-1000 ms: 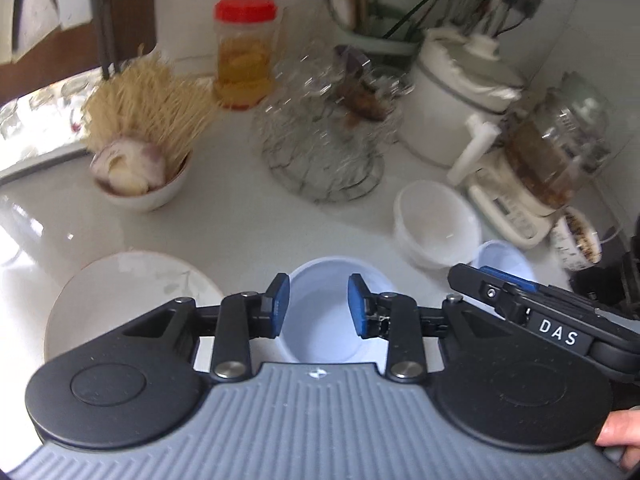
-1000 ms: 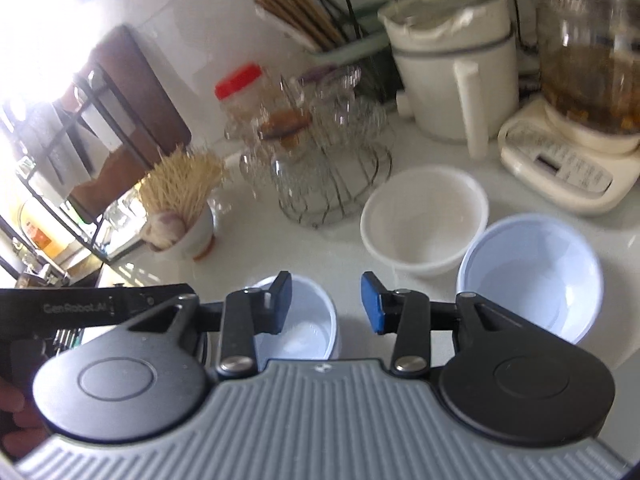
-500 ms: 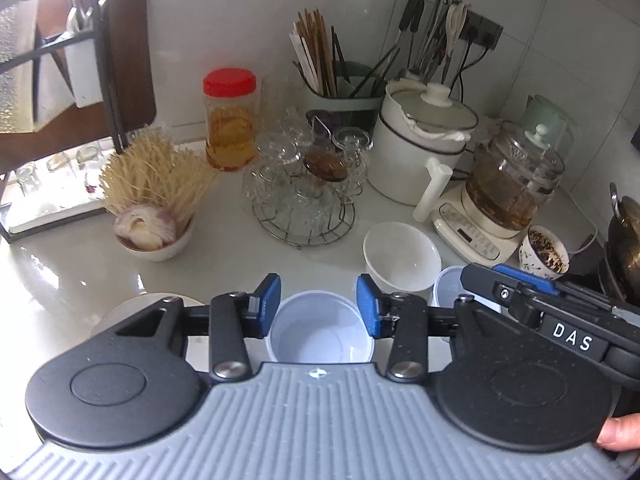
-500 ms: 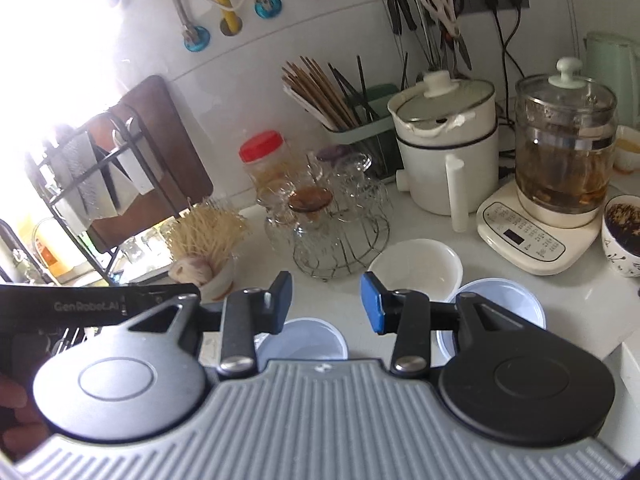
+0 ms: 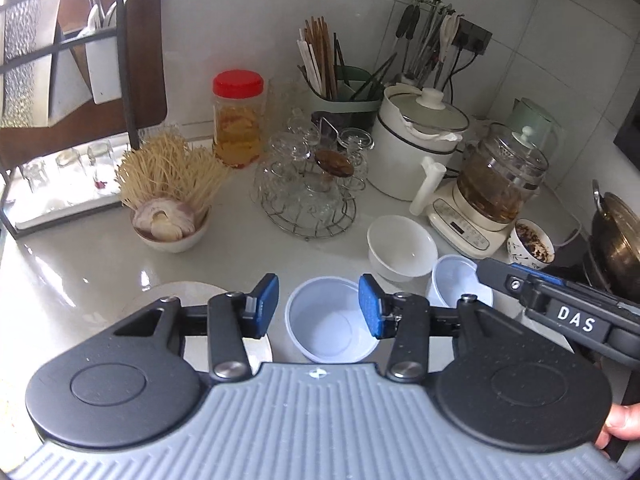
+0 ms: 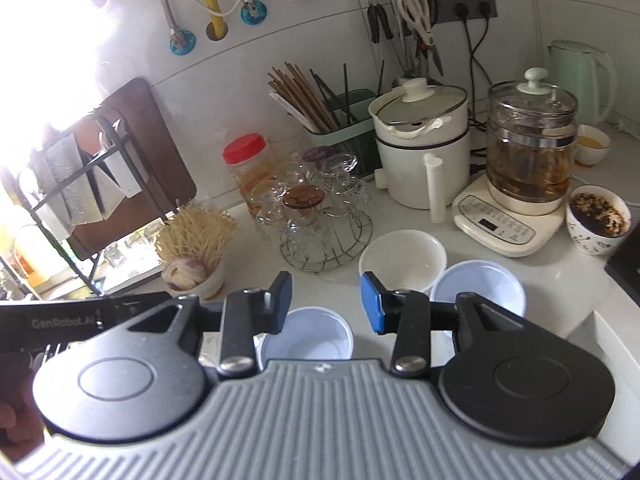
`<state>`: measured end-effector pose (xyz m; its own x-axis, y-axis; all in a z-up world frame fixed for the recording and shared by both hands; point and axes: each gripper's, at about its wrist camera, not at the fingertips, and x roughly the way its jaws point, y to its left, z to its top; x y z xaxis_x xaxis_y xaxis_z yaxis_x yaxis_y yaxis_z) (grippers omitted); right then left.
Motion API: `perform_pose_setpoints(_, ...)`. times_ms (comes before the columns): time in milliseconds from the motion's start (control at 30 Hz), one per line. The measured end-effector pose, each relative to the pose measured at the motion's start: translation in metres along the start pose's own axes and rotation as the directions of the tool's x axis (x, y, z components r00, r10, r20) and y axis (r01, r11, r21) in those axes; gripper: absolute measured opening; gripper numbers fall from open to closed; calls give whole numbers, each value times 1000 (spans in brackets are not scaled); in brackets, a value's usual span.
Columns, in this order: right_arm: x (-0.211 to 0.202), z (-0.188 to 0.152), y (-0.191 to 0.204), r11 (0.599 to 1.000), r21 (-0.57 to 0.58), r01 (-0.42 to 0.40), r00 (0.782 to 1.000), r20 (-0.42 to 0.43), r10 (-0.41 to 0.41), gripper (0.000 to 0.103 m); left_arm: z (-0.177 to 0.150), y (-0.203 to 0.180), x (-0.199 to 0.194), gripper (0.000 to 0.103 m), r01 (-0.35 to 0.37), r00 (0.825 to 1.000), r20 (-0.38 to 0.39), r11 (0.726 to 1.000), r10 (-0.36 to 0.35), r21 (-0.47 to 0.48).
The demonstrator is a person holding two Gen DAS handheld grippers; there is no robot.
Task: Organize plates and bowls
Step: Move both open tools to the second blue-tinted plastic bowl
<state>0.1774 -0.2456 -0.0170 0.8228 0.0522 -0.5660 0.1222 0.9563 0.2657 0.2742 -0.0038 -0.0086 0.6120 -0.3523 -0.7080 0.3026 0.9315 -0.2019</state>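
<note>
Bowls and one plate sit on the white counter [image 5: 80, 256] below my two grippers, and neither tool holds anything. My left gripper [image 5: 318, 306] has its jaws spread wide, hanging above the near pale-blue bowl [image 5: 330, 326], which shows between the blue pads without touching them. Just left of that bowl, partly hidden under the tool, lies the white plate [image 5: 176, 294]. My right gripper [image 6: 326, 302] is likewise wide apart and empty; the same near pale-blue bowl [image 6: 306, 340] lies below it, slightly left of the gap. To the right stands a second pale-blue bowl [image 6: 478, 286], and just beyond it, touching or nearly so, a white ceramic bowl [image 6: 402, 258]. Farther off, a wire rack of upturned glasses [image 6: 316, 216] stands in the middle of the counter. To its left is a small bowl of garlic and dry noodles [image 6: 194, 264], with a red-lidded jar [image 6: 246, 164] behind. At the far right are a white pot [image 6: 422, 148], a glass kettle on its base [image 6: 528, 156], and a patterned cup of dark leaves [image 6: 598, 220].
</note>
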Motion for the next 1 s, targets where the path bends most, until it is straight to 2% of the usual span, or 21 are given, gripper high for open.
perform_pose_setpoints(267, -7, 0, 13, 999, 19, 42, 999, 3, -42, 42, 0, 3, 0, 50, 38, 999, 4, 999, -38, 10)
perform_pose_setpoints(467, -6, 1, -2, 996, 29, 89, 996, -28, -88, 41, 6, -10, 8, 50, 62, 998, -4, 998, -62, 24)
perform_pose_setpoints(567, 0, 4, -20, 991, 51, 120, 992, -49, -118, 41, 11, -22, 19, 50, 78, 997, -22, 997, -77, 30)
perform_pose_setpoints(800, 0, 13, -73, 979, 78, 188, 982, -17, -187, 41, 25, -64, 50, 50, 133, 991, -26, 990, -132, 46)
perform_pose_setpoints(1000, 15, 16, -130, 956, 151, 252, 967, -66, -244, 41, 36, -106, 102, 50, 169, 982, -97, 984, -163, 55)
